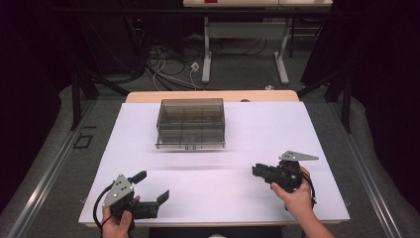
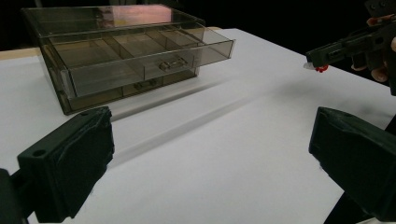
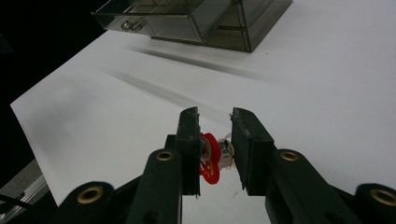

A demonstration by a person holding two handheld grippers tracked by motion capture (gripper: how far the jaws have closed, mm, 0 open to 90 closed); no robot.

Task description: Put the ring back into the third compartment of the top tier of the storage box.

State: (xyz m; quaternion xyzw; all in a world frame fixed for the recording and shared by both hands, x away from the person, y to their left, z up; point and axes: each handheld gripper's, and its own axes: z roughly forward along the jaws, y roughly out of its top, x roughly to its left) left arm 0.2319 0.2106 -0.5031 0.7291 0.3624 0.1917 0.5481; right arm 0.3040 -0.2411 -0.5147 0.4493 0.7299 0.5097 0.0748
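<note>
1. Right gripper [image 3: 212, 140], at 4 o'clock on the surface [image 1: 237, 139], clamps a small red-and-silver part [image 3: 212, 156].
2. Left gripper [image 1: 151, 191], at 7 o'clock, jaws spread, empty.
3. Drawer box [image 1: 191, 123] at 12 o'clock, top drawer pulled out.

A small red-and-silver part [image 3: 212, 156] sits clamped between the right gripper's [image 3: 214, 122] jaws, well apart from the smoky transparent drawer box [image 1: 190, 122], whose top drawer stands open.

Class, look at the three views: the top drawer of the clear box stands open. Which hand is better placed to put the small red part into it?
The right. The right gripper already clamps the small red part, so it likely only needs carrying to the open drawer. The left gripper is open, holding nothing.
</note>
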